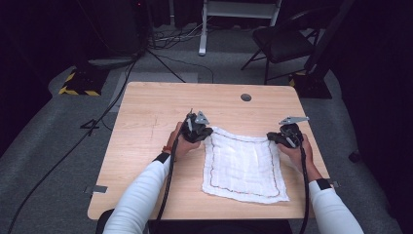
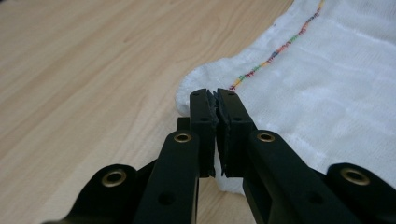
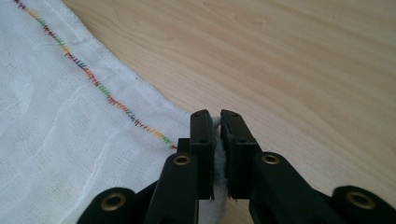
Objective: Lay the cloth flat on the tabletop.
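**Both far corners of the cloth pinched, ready to fold**

White sleeves come in from the bottom edge of the high view, each hand carrying a black two-jaw gripper. On the left, the left gripper (image 1: 201, 130) has its jaws pressed together on the far left corner of the white square muslin cloth with multicoloured stitched border (image 1: 243, 165); its own view shows the fabric caught between the pads, just beside the stitching. The cloth lies flat on the near right part of the light wooden table (image 1: 146, 117), its near edge close to the table's front. On the right, the right gripper (image 1: 278, 138) is likewise clamped on the far right corner, a sliver of fabric visible between its jaws.

Judging from this hold, a fold toward the person is the likely step. To do it well, lift both corners together, keep the far edge taut, and lay it evenly on the near edge.

Around the table lies grey carpet with black cables (image 1: 73, 146), and a black folding chair (image 1: 285, 41) stands at the back right.
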Action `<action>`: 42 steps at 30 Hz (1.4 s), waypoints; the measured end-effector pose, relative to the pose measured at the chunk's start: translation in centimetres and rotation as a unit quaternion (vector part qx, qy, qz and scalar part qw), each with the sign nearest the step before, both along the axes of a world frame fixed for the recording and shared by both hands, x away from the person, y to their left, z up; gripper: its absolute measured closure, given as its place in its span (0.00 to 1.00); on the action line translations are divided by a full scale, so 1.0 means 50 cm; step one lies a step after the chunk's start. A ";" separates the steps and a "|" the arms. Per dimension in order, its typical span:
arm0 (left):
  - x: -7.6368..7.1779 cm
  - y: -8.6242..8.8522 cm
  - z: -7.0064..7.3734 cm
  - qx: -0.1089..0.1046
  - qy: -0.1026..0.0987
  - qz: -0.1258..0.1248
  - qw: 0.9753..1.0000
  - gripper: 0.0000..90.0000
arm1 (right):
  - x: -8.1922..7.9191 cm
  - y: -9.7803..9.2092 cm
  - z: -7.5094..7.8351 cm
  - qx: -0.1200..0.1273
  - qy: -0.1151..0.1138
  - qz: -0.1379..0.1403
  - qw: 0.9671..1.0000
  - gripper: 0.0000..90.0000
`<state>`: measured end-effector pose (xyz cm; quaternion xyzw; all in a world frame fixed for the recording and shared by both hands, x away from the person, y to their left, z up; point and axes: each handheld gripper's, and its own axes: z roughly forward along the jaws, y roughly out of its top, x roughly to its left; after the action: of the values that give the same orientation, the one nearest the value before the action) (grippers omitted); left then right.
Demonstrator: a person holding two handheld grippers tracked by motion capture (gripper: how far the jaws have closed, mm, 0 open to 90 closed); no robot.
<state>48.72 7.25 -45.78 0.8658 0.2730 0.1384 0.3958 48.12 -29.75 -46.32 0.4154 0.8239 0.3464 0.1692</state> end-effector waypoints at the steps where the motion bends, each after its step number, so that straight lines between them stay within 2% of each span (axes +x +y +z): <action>1: 0.000 0.006 0.007 -0.002 -0.003 0.003 1.000 0.95 | -0.001 0.004 0.006 -0.001 -0.006 0.000 1.000 0.94; 5: 0.002 0.028 0.032 -0.007 -0.018 0.015 1.000 0.95 | 0.003 0.017 0.041 0.010 -0.047 0.000 0.999 0.94; 9: 0.008 0.049 0.053 -0.012 -0.030 0.028 0.999 0.95 | 0.017 0.032 0.076 0.019 -0.083 0.004 0.996 0.94; 15: 0.030 0.069 0.073 -0.006 -0.051 0.054 0.997 0.95 | 0.054 0.066 0.103 0.005 -0.110 0.011 0.994 0.94; 17: 0.045 0.073 0.074 0.004 -0.055 0.069 0.996 0.95 | 0.070 0.080 0.107 0.003 -0.115 0.010 0.993 0.94; 21: 0.078 0.073 0.068 0.018 -0.057 0.102 0.993 0.95 | 0.099 0.100 0.104 -0.001 -0.118 0.006 0.993 0.94; 22: 0.083 0.070 0.065 0.018 -0.056 0.115 0.992 0.94 | 0.107 0.104 0.102 -0.004 -0.120 0.003 0.993 0.92; 23: 0.089 0.065 0.063 0.025 -0.064 0.136 0.988 0.92 | 0.115 0.109 0.098 -0.012 -0.122 -0.003 0.992 0.86; 24: 0.092 0.063 0.062 0.027 -0.070 0.152 0.986 0.85 | 0.126 0.112 0.092 -0.021 -0.119 -0.018 0.993 0.77; 25: 0.094 0.062 0.060 0.021 -0.066 0.162 0.984 0.77 | 0.134 0.113 0.086 -0.030 -0.114 -0.031 0.993 0.72; 26: 0.095 0.061 0.058 0.014 -0.057 0.166 0.984 0.71 | 0.138 0.111 0.082 -0.032 -0.109 -0.037 0.993 0.69; 28: 0.087 0.057 0.053 0.000 -0.038 0.158 0.987 0.59 | 0.141 0.099 0.072 -0.020 -0.094 -0.044 0.994 0.63; 29: 0.081 0.056 0.049 -0.004 -0.033 0.153 0.988 0.52 | 0.137 0.089 0.067 -0.012 -0.082 -0.041 0.996 0.61; 31: 0.059 0.051 0.039 -0.008 -0.013 0.130 0.991 0.44 | 0.125 0.073 0.058 0.000 -0.064 -0.029 0.998 0.59; 32: 0.041 0.049 0.032 -0.007 -0.005 0.111 0.994 0.41 | 0.115 0.064 0.054 0.001 -0.060 -0.022 0.998 0.59; 34: 0.011 0.044 0.020 -0.009 0.001 0.084 0.996 0.37 | 0.087 0.044 0.041 -0.004 -0.053 -0.004 0.999 0.57; 35: 0.000 0.044 0.015 -0.014 0.009 0.071 0.997 0.34 | 0.074 0.035 0.036 -0.006 -0.046 0.006 0.999 0.56; 37: -0.030 0.036 -0.008 -0.020 0.037 0.049 0.998 0.30 | 0.047 0.022 0.024 -0.013 -0.039 0.020 0.999 0.55; 38: -0.049 0.027 -0.023 -0.006 0.045 0.039 0.998 0.26 | 0.037 0.017 0.020 -0.007 -0.030 0.027 0.999 0.54; 40: -0.073 0.010 -0.035 0.033 0.051 0.017 0.998 0.25 | 0.006 0.005 0.008 0.006 -0.015 0.055 0.998 0.53; 41: -0.085 0.003 -0.037 0.046 0.055 0.006 0.997 0.23 | -0.004 0.002 0.004 0.008 -0.015 0.062 0.998 0.53; 42: -0.101 -0.001 -0.040 0.047 0.056 -0.004 0.997 0.23 | -0.015 -0.002 -0.003 0.013 -0.009 0.069 0.998 0.53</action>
<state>43.65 7.20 -47.78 0.8909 0.2848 0.1006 0.3391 47.39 -29.87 -46.48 0.3569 0.8444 0.3714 0.1468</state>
